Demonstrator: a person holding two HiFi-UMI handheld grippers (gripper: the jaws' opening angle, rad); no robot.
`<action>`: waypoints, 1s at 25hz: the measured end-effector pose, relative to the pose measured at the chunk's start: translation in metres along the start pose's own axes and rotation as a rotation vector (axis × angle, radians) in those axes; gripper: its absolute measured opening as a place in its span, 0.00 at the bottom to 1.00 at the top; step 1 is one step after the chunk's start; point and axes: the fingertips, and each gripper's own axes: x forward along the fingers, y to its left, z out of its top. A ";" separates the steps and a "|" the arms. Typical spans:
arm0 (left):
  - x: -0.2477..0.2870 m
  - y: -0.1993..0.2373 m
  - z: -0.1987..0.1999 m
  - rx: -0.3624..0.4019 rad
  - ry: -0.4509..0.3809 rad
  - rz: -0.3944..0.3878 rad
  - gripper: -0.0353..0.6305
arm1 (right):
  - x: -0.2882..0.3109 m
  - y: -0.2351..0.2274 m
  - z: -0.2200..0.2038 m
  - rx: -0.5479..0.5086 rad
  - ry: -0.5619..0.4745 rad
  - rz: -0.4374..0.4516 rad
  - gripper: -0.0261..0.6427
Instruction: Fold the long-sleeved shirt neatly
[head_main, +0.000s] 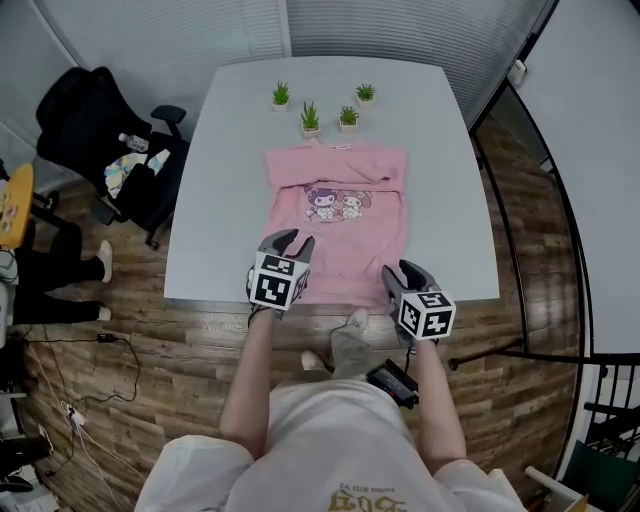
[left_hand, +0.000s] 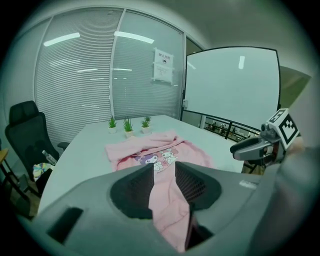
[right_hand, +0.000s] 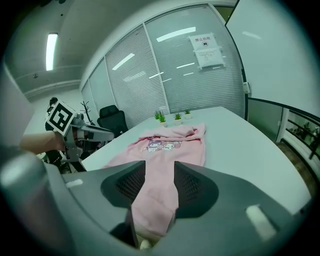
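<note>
A pink long-sleeved shirt (head_main: 340, 200) with a cartoon print lies on the grey table (head_main: 225, 160), its collar toward the far side and its upper part folded over. Its near hem reaches the table's front edge. My left gripper (head_main: 292, 241) is at the hem's left corner and my right gripper (head_main: 403, 268) at its right corner. In the left gripper view, pink cloth (left_hand: 167, 200) fills the gap of the left gripper (left_hand: 164, 172). The right gripper view shows the same: cloth (right_hand: 152, 200) runs down through the right gripper (right_hand: 159, 172). Both are shut on the shirt.
Several small potted plants (head_main: 310, 118) stand at the table's far edge, just beyond the collar. A black office chair (head_main: 100, 140) with things on it stands left of the table. Glass walls with blinds (left_hand: 100, 85) enclose the room. A railing (head_main: 530, 350) runs on the right.
</note>
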 end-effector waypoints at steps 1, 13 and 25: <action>-0.003 0.001 -0.006 -0.002 0.007 0.003 0.26 | 0.000 0.003 -0.004 -0.005 0.010 0.007 0.32; -0.029 0.000 -0.078 -0.014 0.102 -0.003 0.26 | -0.003 0.023 -0.054 -0.056 0.098 0.041 0.33; -0.037 0.000 -0.147 0.006 0.251 -0.027 0.27 | 0.004 0.019 -0.100 -0.112 0.209 0.053 0.35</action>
